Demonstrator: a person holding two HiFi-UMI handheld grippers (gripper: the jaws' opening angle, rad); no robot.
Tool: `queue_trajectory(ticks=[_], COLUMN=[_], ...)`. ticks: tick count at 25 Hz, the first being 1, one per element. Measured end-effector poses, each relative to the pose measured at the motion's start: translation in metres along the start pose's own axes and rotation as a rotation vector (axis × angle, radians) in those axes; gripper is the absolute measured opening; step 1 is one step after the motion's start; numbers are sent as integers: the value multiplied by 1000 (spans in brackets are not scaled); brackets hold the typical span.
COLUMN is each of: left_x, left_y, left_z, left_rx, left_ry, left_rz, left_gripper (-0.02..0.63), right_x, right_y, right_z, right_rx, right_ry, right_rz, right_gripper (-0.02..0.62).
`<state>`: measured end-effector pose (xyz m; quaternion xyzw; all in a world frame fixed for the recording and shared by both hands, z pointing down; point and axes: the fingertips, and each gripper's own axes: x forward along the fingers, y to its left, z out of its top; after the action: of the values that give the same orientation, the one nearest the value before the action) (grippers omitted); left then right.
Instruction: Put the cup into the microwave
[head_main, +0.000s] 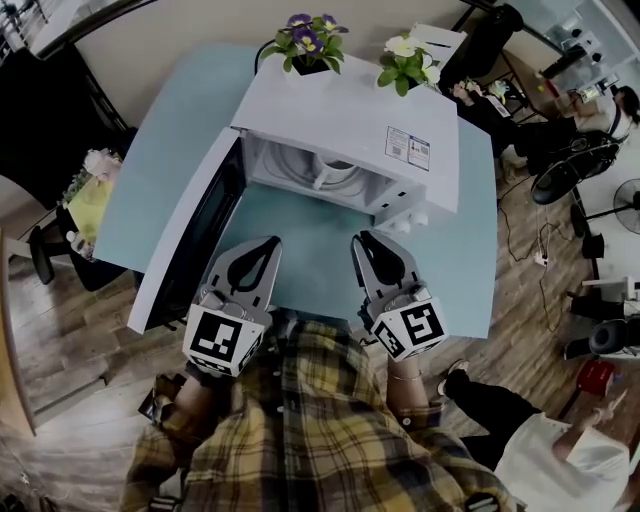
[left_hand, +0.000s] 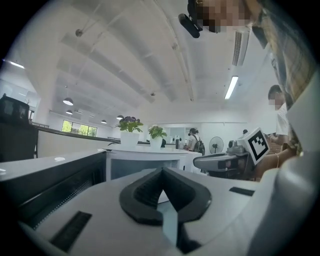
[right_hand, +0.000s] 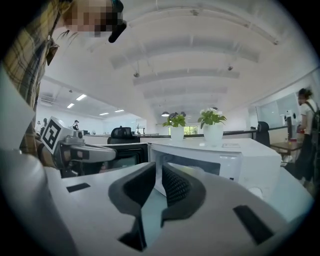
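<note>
The white microwave (head_main: 350, 120) stands on the teal table (head_main: 170, 130), its door (head_main: 190, 235) swung wide open to the left. Inside the cavity a pale cup-like shape (head_main: 333, 178) sits on the turntable; I cannot tell for sure that it is the cup. My left gripper (head_main: 274, 241) hovers in front of the opening, shut with nothing in it; in the left gripper view its tips (left_hand: 161, 171) meet. My right gripper (head_main: 359, 238) hangs beside it, empty. In the right gripper view a narrow slit shows between its pads (right_hand: 155, 167).
Two flower pots (head_main: 308, 45) (head_main: 405, 60) stand behind the microwave. A person in white (head_main: 560, 450) is at the lower right, another sits at the far right (head_main: 590, 110). A fan (head_main: 625, 200) and cables lie on the wooden floor.
</note>
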<state>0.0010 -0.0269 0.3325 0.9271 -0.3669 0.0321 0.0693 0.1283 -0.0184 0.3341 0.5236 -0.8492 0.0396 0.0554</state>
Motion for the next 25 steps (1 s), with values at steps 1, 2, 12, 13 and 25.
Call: queue_trajectory(ticks=[1, 2, 12, 13, 25], left_x=[-3, -5, -20, -21, -20], left_y=[0, -1, 6, 7, 13], left_z=[-1, -1, -6, -8, -16], left_rx=[-1, -1, -14, -18, -34], left_ry=[1, 1, -1, 1, 22], left_rz=[1, 1, 29, 33, 45], left_gripper=[-9, -9, -9, -9, -9], right_x=[-3, -5, -9, -9, -4], right_y=[2, 4, 16, 16, 6], right_z=[0, 0, -2, -2, -13], right_rx=[3, 6, 19, 26, 74], right_ry=[0, 0, -11, -11, 13], right_rz=[-2, -1, 10, 10, -5], right_gripper=[43, 40, 3, 3, 2])
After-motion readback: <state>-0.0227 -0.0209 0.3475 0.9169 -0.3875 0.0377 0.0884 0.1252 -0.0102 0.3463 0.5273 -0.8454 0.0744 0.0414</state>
